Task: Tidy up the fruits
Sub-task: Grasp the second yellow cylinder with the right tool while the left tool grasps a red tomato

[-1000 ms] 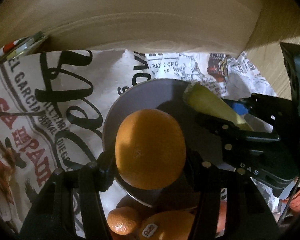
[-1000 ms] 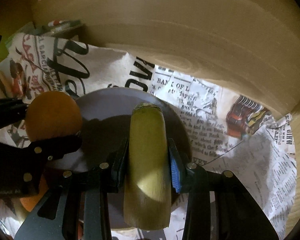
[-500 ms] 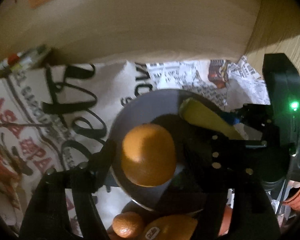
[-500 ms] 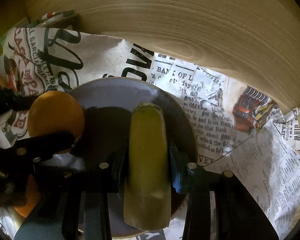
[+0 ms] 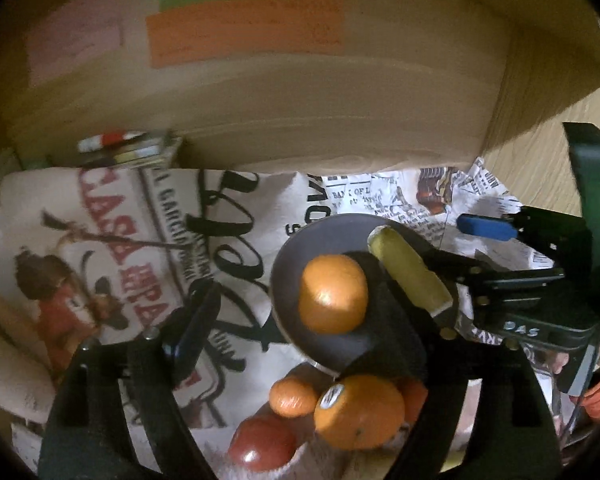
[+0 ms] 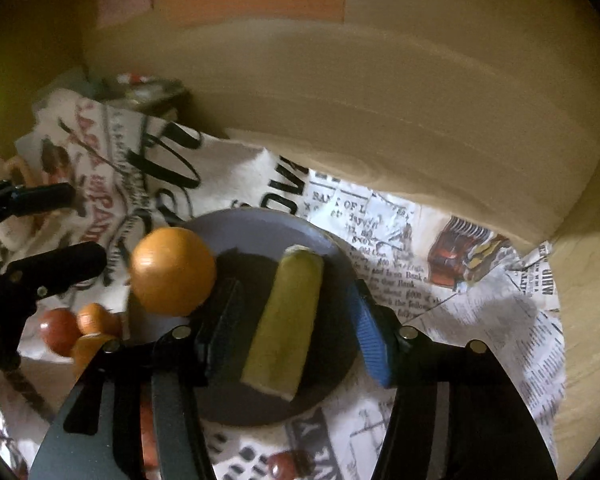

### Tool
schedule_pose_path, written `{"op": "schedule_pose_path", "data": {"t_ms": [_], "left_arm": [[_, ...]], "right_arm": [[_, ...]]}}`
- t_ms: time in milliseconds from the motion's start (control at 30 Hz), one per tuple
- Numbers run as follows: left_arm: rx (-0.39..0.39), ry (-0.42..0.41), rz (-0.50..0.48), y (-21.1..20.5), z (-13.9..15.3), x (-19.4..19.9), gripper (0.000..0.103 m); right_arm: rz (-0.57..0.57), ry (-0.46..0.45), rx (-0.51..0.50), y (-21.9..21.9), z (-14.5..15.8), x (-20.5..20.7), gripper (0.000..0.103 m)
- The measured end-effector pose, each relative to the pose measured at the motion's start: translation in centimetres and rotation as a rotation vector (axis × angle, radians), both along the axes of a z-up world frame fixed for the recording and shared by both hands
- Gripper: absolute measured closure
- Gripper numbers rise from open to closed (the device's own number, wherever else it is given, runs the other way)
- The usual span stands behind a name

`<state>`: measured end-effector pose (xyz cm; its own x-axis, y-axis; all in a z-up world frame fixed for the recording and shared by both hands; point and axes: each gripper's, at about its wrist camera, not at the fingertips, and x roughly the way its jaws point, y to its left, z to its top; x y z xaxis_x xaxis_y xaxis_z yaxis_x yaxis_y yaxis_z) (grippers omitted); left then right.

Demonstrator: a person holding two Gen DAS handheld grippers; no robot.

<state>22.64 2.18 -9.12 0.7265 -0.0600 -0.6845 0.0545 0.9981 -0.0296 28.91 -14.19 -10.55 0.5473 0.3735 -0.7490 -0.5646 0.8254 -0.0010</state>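
Two fruits lay on the grey plate [image 6: 260,224]: orange [image 6: 173,271] at its left edge, yellow-green piece [image 6: 285,322] beside it. Left gripper [image 5: 296,312] jaws were opening, clear of the orange. Right gripper [image 6: 296,328] jaws were opening, piece between them, pads off it. Only the left view showed the stickered orange [image 5: 359,411] and small mandarin [image 5: 293,397] below the plate, on printed cloth [image 5: 140,240].

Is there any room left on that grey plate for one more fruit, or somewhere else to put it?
The plate is crowded: the orange and a yellow-green piece fill most of it. Free room lies on the newspaper right of the plate, up to the wooden wall. Loose fruits crowd the plate's near-left side.
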Motion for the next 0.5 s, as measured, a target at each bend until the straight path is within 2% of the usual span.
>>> {"op": "schedule_pose_path", "data": {"t_ms": [233,300,500], "left_arm": [[0.034,-0.056,0.033,1.2,0.7,-4.7,0.014],[0.049,-0.071,0.038,1.5,0.6,-6.4,0.013],[0.039,-0.072,0.039,2.5,-0.4,-10.3,0.008]], "right_arm": [[0.026,-0.068,0.026,-0.5,1.8,-4.0,0.049],[0.03,-0.064,0.053,-0.8,2.1,-5.1,0.046],[0.024,-0.053,0.086,-1.3,1.9,-8.5,0.046]]}}
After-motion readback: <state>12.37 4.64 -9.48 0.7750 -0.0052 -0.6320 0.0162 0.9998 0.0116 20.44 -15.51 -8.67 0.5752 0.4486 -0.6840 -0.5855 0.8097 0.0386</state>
